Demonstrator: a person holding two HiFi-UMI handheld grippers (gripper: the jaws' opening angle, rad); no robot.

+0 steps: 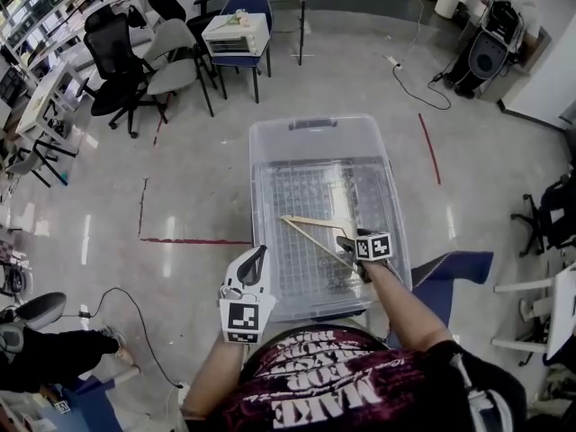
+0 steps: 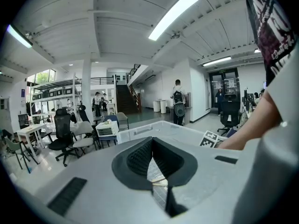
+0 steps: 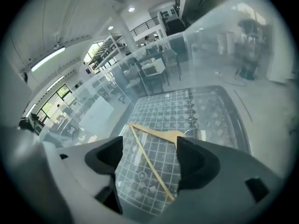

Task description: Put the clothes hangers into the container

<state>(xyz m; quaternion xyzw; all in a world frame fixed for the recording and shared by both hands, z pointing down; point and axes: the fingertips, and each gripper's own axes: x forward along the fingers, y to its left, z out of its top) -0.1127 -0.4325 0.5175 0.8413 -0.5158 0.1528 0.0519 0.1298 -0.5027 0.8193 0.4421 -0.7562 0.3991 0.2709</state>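
The clothes hanger [image 1: 312, 222] is lying inside the container [image 1: 315, 131], so the release step is probably finishing. The right gripper [image 1: 349, 244] is hovering just above it, jaws wide apart and gripping nothing. The left gripper [image 1: 256, 257] is waiting closed and empty outside the container's near wall. The next move probably calls for lifting the right gripper clear.

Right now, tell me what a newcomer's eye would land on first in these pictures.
A large clear container stands right before the person, filling the middle of the head view. One wooden hanger lies on its gridded bottom, and the right gripper reaches in over it with its jaws open.
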